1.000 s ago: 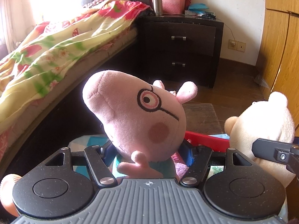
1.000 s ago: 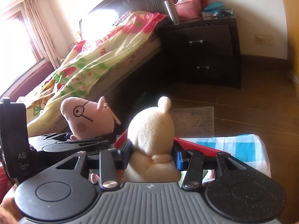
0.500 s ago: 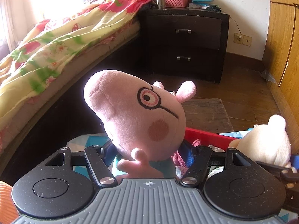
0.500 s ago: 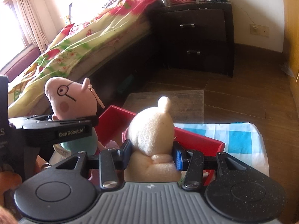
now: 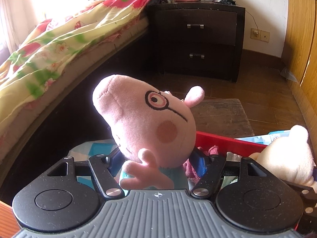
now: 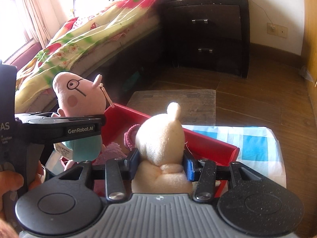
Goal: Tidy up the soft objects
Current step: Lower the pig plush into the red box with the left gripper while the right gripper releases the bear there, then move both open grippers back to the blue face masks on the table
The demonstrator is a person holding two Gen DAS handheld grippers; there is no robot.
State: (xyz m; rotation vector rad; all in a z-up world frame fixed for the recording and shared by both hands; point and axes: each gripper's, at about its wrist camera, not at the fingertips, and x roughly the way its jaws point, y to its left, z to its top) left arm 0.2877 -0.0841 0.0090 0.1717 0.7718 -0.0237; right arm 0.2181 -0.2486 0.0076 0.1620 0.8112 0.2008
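My left gripper [image 5: 156, 161] is shut on a pink pig plush [image 5: 146, 119] with glasses and a teal body, held over the left end of a red box [image 5: 223, 141]. The pig also shows in the right wrist view [image 6: 79, 97], with the left gripper [image 6: 65, 127] around it. My right gripper [image 6: 161, 161] is shut on a cream plush bear [image 6: 161, 138], held low over the red box [image 6: 210, 144]. The bear shows at the right in the left wrist view [image 5: 289, 158]. A pink knitted soft item [image 6: 130, 134] lies inside the box.
The box stands on a blue and white checked cloth [image 6: 251, 140]. A grey mat [image 6: 174, 103] lies on the wooden floor beyond. A bed with a flowered quilt [image 5: 59, 39] is on the left, a dark nightstand [image 5: 198, 37] behind, a wooden wardrobe [image 5: 301, 39] on the right.
Both grippers have come down toward the red box with their plush toys. The bear has dropped lower at the right in the left wrist view. Both grips are unchanged.
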